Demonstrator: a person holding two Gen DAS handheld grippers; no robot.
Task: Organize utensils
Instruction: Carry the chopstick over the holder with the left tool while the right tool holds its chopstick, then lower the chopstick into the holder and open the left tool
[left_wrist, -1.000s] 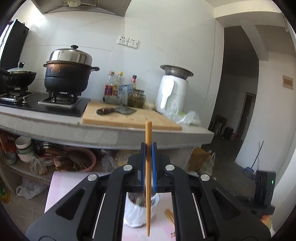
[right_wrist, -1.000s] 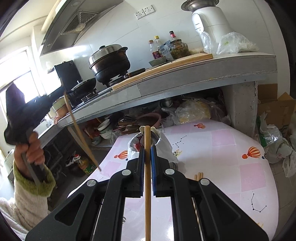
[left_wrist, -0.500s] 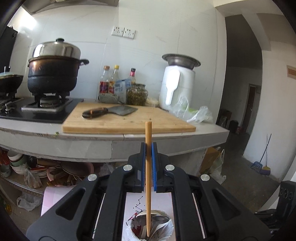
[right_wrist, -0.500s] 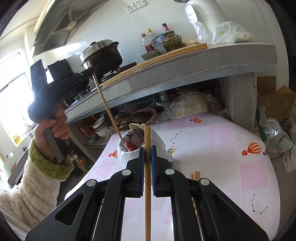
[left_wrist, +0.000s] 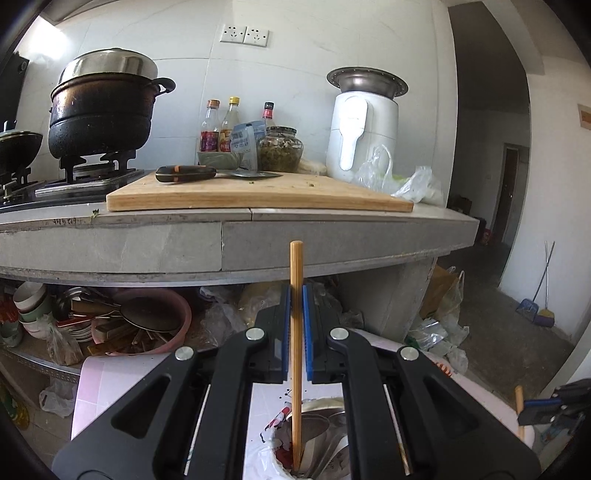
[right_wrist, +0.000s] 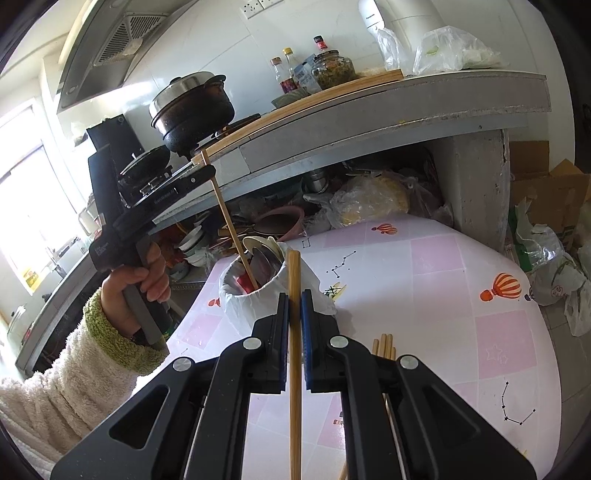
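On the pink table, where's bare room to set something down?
The pink table is bare on its far right side, between the utensil cup and the balloon print near the edge, and beyond toward the counter. It is crowded at the cup itself and by the loose chopsticks beside the right hand-held gripper.

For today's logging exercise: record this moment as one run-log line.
left gripper: shut on bamboo chopstick, tip in bag-lined utensil cup | right gripper: shut on second chopstick

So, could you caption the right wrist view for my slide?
Left gripper lowers a chopstick into the utensil cup; right gripper holds another.
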